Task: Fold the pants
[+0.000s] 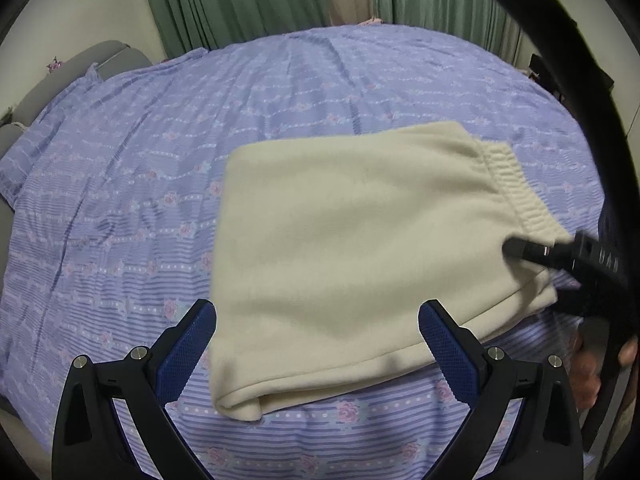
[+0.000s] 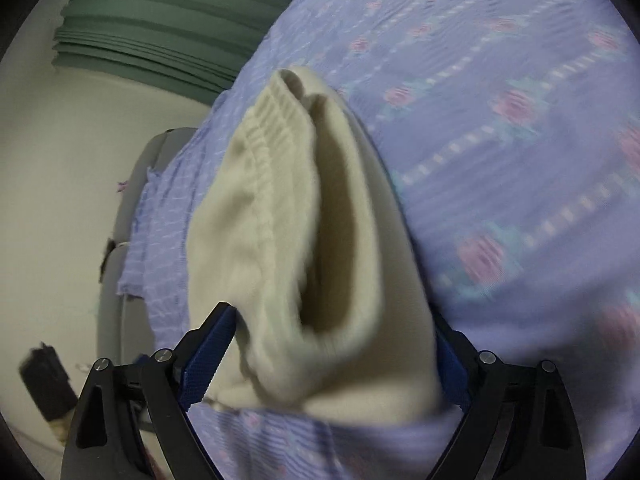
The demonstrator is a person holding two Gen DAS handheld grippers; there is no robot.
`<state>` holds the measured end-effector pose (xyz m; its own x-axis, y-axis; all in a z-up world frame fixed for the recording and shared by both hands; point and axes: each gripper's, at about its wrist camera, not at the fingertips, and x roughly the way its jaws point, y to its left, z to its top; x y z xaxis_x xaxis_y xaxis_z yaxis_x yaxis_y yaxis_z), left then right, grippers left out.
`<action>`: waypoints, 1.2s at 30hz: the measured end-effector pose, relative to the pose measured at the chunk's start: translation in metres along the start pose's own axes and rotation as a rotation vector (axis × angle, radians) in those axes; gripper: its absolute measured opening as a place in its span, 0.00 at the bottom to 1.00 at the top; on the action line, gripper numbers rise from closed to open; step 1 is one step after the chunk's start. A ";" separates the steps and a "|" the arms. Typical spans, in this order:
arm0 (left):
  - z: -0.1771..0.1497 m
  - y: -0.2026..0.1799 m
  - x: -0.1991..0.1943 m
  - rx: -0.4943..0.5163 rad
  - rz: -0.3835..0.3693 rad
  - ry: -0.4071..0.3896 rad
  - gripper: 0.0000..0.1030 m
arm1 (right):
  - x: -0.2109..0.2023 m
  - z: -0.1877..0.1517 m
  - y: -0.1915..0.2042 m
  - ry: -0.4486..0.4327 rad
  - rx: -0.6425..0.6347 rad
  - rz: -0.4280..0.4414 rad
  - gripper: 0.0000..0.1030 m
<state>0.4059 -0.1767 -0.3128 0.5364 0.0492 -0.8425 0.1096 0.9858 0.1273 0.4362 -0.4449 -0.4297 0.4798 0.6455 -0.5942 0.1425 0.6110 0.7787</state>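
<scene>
Cream fleece pants (image 1: 352,232) lie folded into a thick rectangle on the bed, their ribbed waistband (image 1: 508,176) at the far right. My left gripper (image 1: 318,312) hovers open over the near edge of the pants, a finger on each side and nothing gripped. At the right end of the fold, my right gripper (image 1: 536,276) has one finger on top of the cloth and the other under it. In the right wrist view the stacked layers of the pants (image 2: 280,220) fill the gap of the right gripper (image 2: 332,320). Its jaws stand wide and the cloth partly hides its right finger.
A purple floral sheet (image 1: 160,160) covers the bed all around the pants. Green curtains (image 1: 260,0) hang behind it, and a grey padded headboard (image 1: 100,56) is at the left. A hand (image 1: 592,376) holds the right gripper. A black curved band (image 1: 560,40) crosses the upper right.
</scene>
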 end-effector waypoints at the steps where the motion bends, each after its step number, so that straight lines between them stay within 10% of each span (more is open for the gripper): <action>1: 0.000 0.002 0.002 -0.007 0.003 0.004 1.00 | 0.002 0.002 0.001 0.002 0.007 0.002 0.90; 12: 0.009 0.060 0.030 -0.145 -0.016 -0.004 1.00 | 0.016 0.007 0.009 -0.050 0.149 0.004 0.75; 18: 0.028 0.094 0.055 -0.130 -0.186 0.023 1.00 | 0.018 -0.001 0.041 -0.063 0.048 -0.221 0.54; 26: 0.044 0.127 0.110 -0.144 -0.355 0.107 0.98 | 0.034 -0.006 0.085 -0.095 -0.165 -0.446 0.51; 36: 0.043 0.125 0.108 -0.173 -0.625 0.129 0.52 | 0.023 0.000 0.075 -0.096 -0.201 -0.458 0.51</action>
<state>0.5140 -0.0555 -0.3652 0.3092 -0.5328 -0.7877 0.2258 0.8458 -0.4834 0.4580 -0.3842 -0.3856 0.4857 0.2512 -0.8372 0.1923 0.9036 0.3827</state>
